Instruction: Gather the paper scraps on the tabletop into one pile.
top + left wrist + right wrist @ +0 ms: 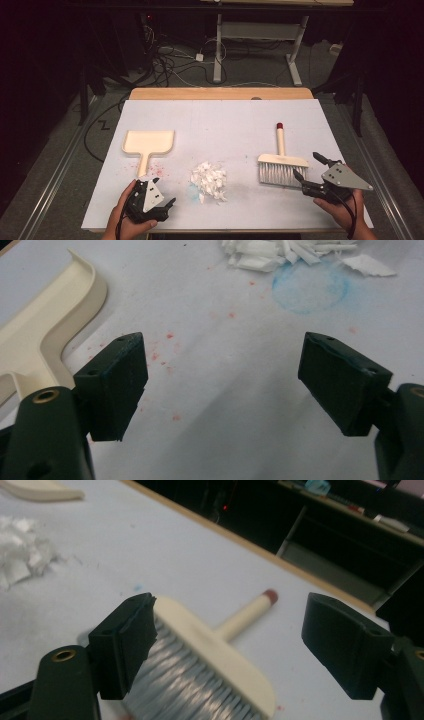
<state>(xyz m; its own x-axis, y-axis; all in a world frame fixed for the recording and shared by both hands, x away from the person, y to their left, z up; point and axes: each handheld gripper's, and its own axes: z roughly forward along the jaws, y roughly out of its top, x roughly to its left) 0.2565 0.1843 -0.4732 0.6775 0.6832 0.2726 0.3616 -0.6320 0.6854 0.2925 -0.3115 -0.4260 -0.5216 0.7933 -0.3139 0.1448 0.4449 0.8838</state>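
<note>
Left gripper (pixel 167 206) released, jaws wide, nothing between; rests near desk edge just below dustpan (pixel 148 142) handle. Right gripper (pixel 309 166) spread apart, empty, beside brush (pixel 283 168) bristles. Brush light, stiff cream back, soft bristles; best hold probably thin handle or back. Paper scraps (pixel 210 180) between, featherlight, scatter easily. Desk (pixel 220 120) white, stained. Beyond: dark floor, cables.

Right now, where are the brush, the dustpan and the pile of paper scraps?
brush (pixel 282 165): high view, on the cream head above the bristles.
dustpan (pixel 149 140): high view, on the flat cream pan.
paper scraps (pixel 210 180): high view, on the middle of the white pile.
</note>
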